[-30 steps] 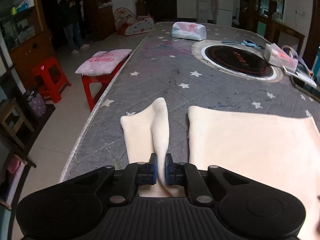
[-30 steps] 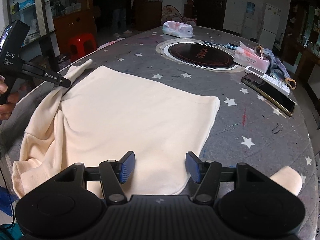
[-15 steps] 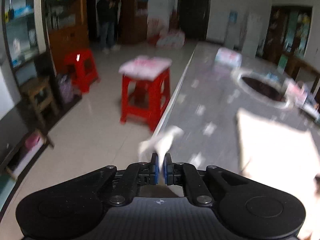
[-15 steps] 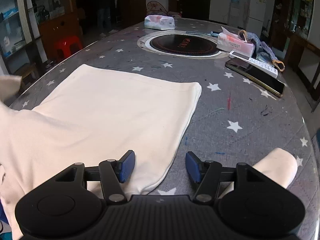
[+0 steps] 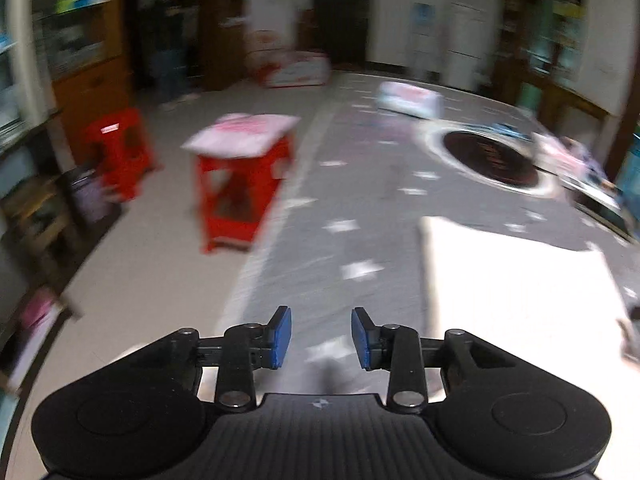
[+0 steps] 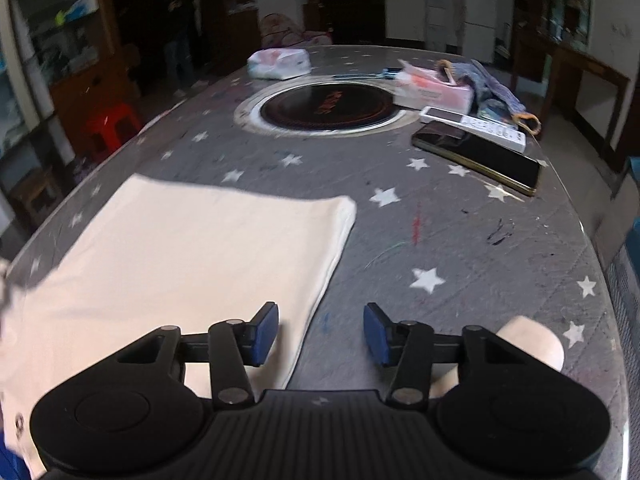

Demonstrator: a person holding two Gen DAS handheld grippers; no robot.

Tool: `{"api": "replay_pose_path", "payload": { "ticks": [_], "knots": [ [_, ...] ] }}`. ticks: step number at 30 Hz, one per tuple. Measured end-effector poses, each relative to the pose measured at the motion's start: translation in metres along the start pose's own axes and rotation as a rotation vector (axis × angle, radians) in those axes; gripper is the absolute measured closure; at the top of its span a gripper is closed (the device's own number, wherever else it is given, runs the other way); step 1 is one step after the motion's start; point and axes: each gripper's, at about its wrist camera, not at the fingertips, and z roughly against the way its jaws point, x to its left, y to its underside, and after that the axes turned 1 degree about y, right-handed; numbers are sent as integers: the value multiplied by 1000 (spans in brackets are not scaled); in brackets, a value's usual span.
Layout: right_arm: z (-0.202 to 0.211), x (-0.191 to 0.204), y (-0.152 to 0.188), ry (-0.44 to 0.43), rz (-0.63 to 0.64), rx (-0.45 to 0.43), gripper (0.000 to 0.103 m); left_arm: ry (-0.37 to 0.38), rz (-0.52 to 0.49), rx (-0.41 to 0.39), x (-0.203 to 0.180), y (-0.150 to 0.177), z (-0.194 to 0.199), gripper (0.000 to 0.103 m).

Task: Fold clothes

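1. Left tongs (image 5: 321,336) spread wide, holding nothing, over bare counter (image 5: 360,184); cloth (image 5: 516,280) just to their right.
2. Right tongs (image 6: 321,332) spread wide, holding nothing, at cloth's (image 6: 192,256) right edge.

Left gripper (image 5: 321,336): black body, ribbed black deck, blue pads (image 5: 282,336). Right gripper (image 6: 320,334): the same black frame with blue pads (image 6: 266,334).

Garment (image 6: 192,256), ahead and left of the right gripper: plain cream, unpatterned. A cream sleeve end (image 6: 534,340) shows just right of that gripper.

Table cover (image 6: 440,216), under both grippers: grey, scattered white stars, with red, blue and black pen marks ahead of the right gripper.

Round hob (image 6: 326,106), far ahead: black disc, pale ring.

Phone (image 6: 478,158), ahead right: black face, gold edge.

Remote (image 6: 474,124), beyond it: white.

Stool (image 5: 240,188), ahead left of the left gripper: red, topped by a pink cushion (image 5: 240,134).
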Motion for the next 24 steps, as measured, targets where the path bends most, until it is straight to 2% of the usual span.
{"api": "replay_pose_path", "payload": {
  "ticks": [4,10,13,14,17,24],
  "knots": [
    [-14,-9,-13,0,-48,-4,69,53,-105,29,-45,-21,-46,68],
    [-40,-13,-28,2,-84,11,73,55,-191,78,-78,-37,-99,68],
    [-54,-16,-36,4,-102,19,79,54,-216,82,-85,-41,-114,87],
    [-58,-17,-39,4,-108,22,85,58,-226,77,-87,-43,-116,93],
    [-68,-18,-45,6,-125,25,99,48,-277,58,-98,-48,-124,96],
    [-87,-26,-69,121,-97,13,100,51,-308,46,-122,-75,-155,97]
  ]
}}
